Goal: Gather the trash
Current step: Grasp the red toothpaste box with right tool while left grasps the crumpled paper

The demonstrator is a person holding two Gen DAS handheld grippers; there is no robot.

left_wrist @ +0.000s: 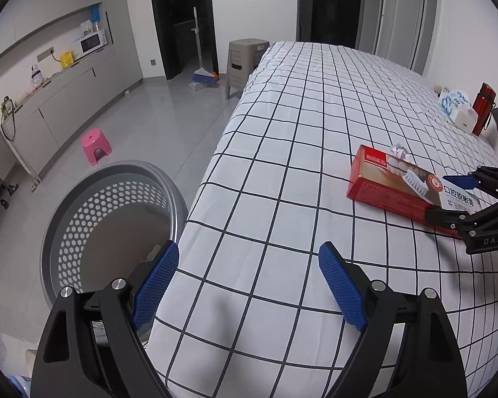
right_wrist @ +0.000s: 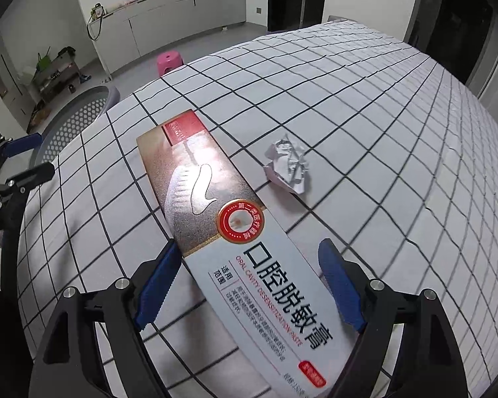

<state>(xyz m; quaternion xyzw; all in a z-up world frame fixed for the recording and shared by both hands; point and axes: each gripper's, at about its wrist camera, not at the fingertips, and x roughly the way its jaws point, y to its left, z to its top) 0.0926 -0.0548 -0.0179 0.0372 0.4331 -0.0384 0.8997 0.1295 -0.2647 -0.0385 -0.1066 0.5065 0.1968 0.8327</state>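
Bedroom with grey tiled floor; bed [left_wrist: 315, 152] covered by a white sheet with black grid lines. 1 toothpaste box [right_wrist: 229, 232], red and white, lies flat on the sheet near the bed's edge. 1 crumpled paper ball [right_wrist: 287, 167] rests just beside the box. 1 grey perforated laundry basket [left_wrist: 83, 212] stands on the floor against the bed's side. Left gripper [left_wrist: 249, 282]: fingers wide apart, holding nothing, above the bed's edge next to the basket. Right gripper [right_wrist: 250, 285]: jaws spread around the box's near end; left pad seemingly touching, right pad apart.
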